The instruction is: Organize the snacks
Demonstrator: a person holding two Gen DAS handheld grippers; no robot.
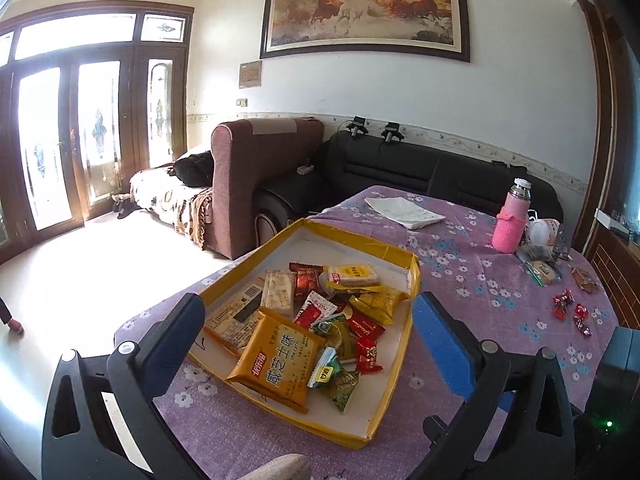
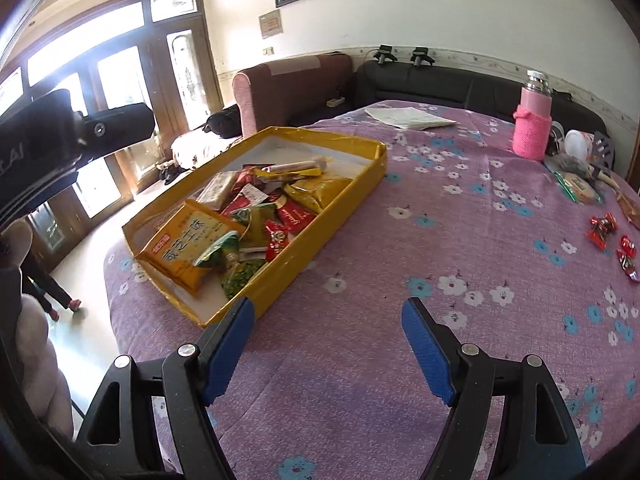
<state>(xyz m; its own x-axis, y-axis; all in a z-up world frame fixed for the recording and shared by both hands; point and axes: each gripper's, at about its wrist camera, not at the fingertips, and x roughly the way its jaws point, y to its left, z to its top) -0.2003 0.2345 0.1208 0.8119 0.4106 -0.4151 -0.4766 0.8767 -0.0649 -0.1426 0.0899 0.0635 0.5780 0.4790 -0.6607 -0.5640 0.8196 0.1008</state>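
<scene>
A shallow yellow cardboard tray (image 1: 396,364) (image 2: 352,196) holds several snack packets, among them a large yellow packet (image 1: 276,364) (image 2: 188,242). My left gripper (image 1: 308,320) is open and empty, hovering just above the tray's near end. My right gripper (image 2: 328,320) is open and empty over the purple cloth, just right of the tray's near corner. Red wrapped candies (image 1: 570,312) (image 2: 612,240), a round cracker packet (image 1: 542,272) (image 2: 580,188) and a brown packet (image 1: 584,280) lie loose at the table's right side.
The table has a purple flowered cloth (image 2: 400,240). A pink flask (image 1: 512,220) (image 2: 534,120), a white cup (image 2: 576,142) and folded papers (image 1: 404,210) (image 2: 408,116) stand at the far side. Sofas sit behind the table. A dark device (image 1: 616,392) is at the right edge.
</scene>
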